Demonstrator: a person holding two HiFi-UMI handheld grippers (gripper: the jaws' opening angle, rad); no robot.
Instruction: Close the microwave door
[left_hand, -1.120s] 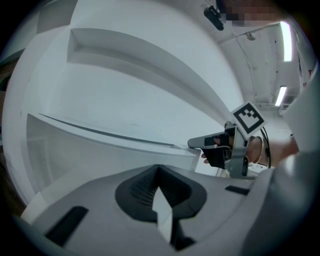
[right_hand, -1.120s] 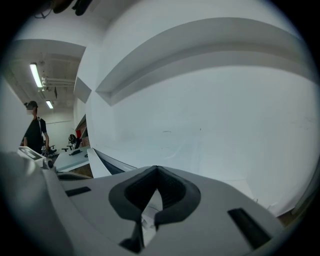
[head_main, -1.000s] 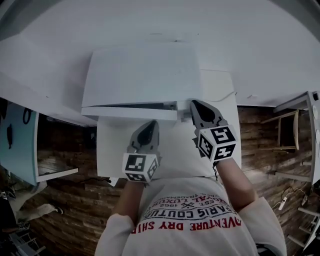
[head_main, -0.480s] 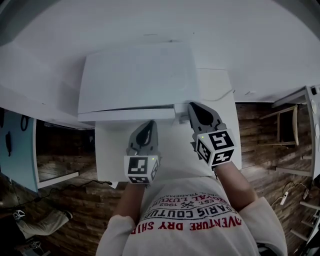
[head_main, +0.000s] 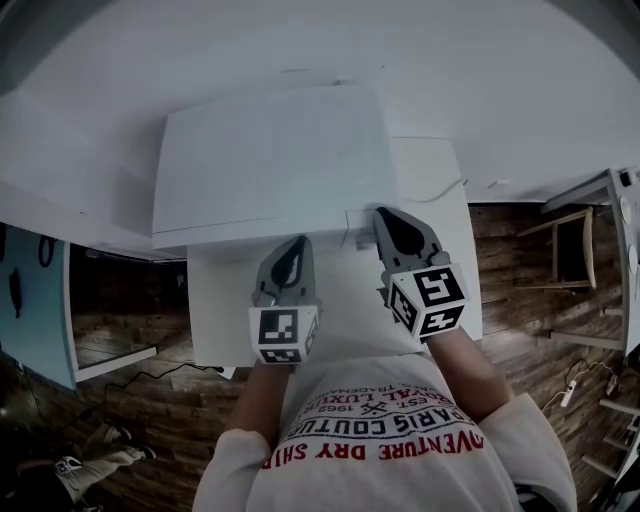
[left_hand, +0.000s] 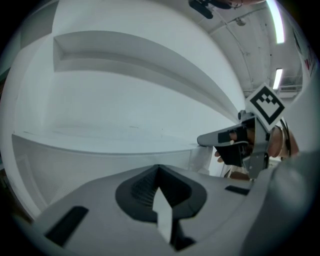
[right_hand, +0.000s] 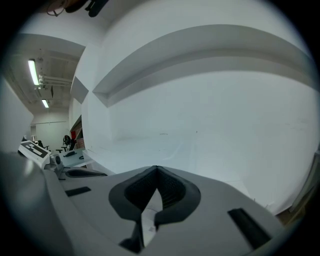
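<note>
Since a door needs only a push and no grasp, the jaws of the left gripper (left_hand: 159, 169) are pressed together tip to tip with nothing between them. The jaws of the right gripper (right_hand: 156, 169) are likewise together and empty, so that each gripper offers 1 blunt nose. In the head view the right gripper's nose is set at the right end of the microwave door (head_main: 250, 235), probably because that is the free, swinging edge. Actual contact cannot be confirmed. The left gripper is held just in front of the door's middle, apparently in reserve or as a second pushing point.

The door is seen as a narrow white strip lying almost flush along the front of the microwave (head_main: 265, 160), so the closing is judged to be nearly or fully done; whether the latch has caught cannot be told. The microwave stands at the far side of the white table (head_main: 225, 310), against the wall.
</note>
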